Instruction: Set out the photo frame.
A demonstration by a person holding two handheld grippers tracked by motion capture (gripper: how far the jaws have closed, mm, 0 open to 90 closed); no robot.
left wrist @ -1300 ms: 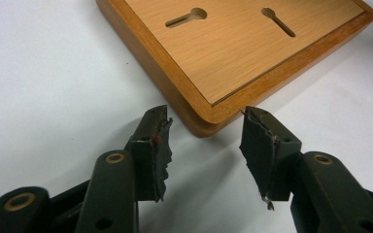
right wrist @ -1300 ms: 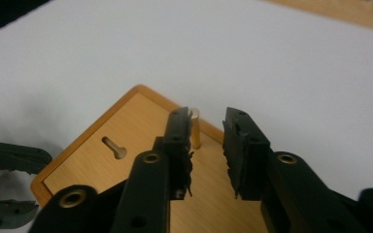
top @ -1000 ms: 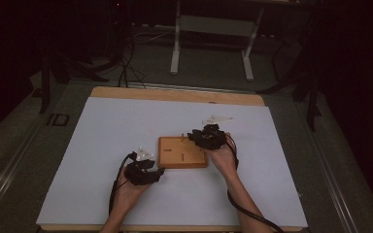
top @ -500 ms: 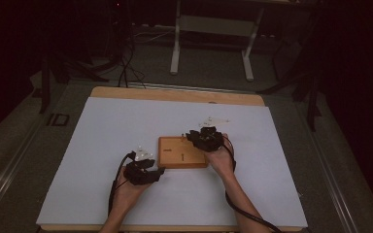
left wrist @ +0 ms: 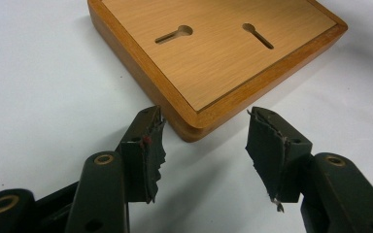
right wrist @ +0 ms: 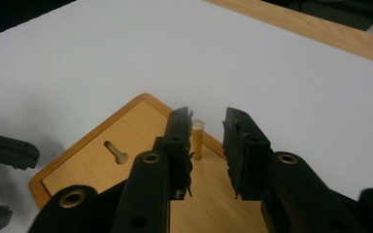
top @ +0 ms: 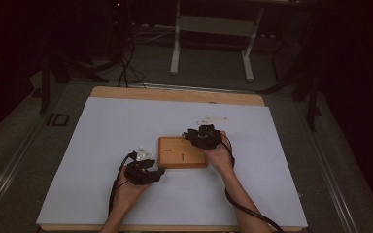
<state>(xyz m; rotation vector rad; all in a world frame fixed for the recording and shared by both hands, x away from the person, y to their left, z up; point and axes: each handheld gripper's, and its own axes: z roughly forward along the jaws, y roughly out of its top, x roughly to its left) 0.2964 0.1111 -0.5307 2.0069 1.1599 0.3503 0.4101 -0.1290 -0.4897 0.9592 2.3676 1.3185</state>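
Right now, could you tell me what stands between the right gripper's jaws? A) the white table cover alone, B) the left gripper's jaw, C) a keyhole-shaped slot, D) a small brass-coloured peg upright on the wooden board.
D: in the right gripper view a small brass-coloured peg stands upright on the wooden board between the right gripper's parted jaws, close against one jaw.

wooden board (left wrist: 223, 53) far edge cut off at top of left gripper view, brass peg (right wrist: 197, 138) base hidden behind right tongs' (right wrist: 208, 145) jaw, board's near corner cut by btm edge
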